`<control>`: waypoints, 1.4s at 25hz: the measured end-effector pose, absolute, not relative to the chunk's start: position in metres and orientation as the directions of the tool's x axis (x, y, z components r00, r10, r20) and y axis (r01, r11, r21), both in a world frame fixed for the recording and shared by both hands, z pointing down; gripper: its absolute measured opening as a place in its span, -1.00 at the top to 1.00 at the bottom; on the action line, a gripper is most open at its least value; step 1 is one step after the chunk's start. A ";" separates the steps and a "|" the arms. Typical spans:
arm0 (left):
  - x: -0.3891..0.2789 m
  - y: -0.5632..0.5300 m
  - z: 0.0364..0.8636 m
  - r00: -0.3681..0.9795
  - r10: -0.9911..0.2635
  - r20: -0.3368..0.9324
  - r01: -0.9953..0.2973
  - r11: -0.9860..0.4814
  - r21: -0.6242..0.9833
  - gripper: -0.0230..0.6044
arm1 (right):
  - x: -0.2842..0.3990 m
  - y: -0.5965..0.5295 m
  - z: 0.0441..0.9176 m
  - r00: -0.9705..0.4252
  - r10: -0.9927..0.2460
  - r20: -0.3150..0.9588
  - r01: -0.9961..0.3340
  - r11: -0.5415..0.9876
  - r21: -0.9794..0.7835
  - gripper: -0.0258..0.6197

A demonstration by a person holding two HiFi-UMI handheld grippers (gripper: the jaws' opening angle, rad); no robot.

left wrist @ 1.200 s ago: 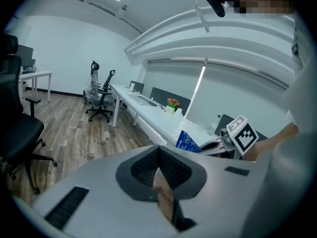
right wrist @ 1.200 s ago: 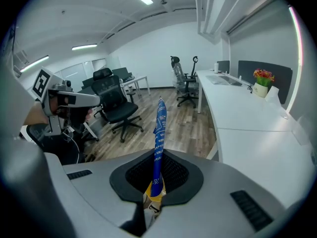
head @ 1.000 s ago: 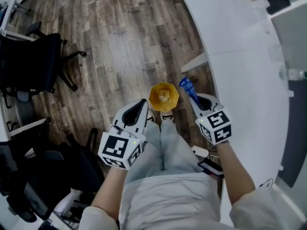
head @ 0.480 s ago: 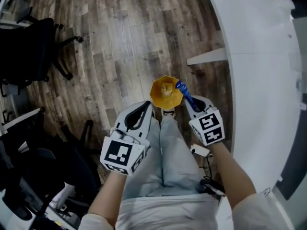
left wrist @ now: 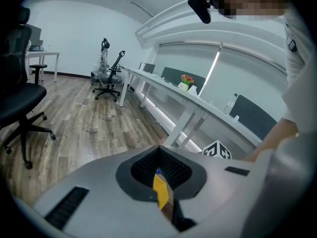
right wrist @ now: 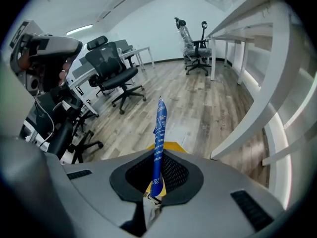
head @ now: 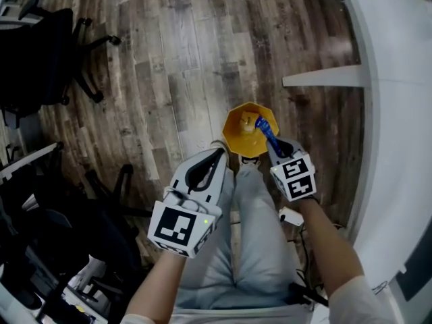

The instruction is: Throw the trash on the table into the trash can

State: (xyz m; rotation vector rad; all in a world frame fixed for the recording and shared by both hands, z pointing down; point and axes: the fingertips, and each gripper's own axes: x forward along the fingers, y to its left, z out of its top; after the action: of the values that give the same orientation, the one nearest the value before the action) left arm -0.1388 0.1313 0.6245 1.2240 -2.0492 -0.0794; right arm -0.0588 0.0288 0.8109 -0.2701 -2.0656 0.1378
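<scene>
Below, the right gripper (head: 275, 145) clamped a blue wrapper (head: 264, 129) over the yellow trash can (head: 241, 135); the left gripper (head: 214, 156) had its jaws together, empty; a white table (head: 398, 113) stood right.

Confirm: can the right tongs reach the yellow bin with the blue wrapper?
Probably yes. The right tongs, shut on the blue wrapper, hang at the yellow bin's rim, with nothing between them.

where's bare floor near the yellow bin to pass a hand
Bare wood floor lies beyond the yellow bin, between the black office chair at left and the white table at right. Crowded at the bin's near side: legs, left gripper, right gripper with the blue wrapper.
</scene>
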 end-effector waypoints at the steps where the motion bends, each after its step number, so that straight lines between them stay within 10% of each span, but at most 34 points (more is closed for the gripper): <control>1: -0.138 0.133 0.633 -0.272 -0.784 0.558 -0.738 0.542 0.402 0.93 | -0.058 0.032 0.822 -0.463 0.249 0.850 0.133 0.968 -0.212 0.79; 27: -0.126 0.158 0.763 -0.273 -0.758 0.593 -0.699 0.580 0.420 0.92 | -0.033 0.051 1.026 -0.268 0.216 0.939 0.137 0.973 -0.184 0.78; 35: -0.121 0.162 0.762 -0.271 -0.759 0.592 -0.701 0.576 0.419 0.92 | -0.031 0.056 1.029 -0.253 0.199 0.947 0.165 0.973 -0.161 0.24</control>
State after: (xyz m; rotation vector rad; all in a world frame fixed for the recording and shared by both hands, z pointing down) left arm -0.1211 0.1624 0.7616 1.1642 -2.0209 -0.0939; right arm -0.0312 0.0560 1.0294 -0.2666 -1.8347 0.0333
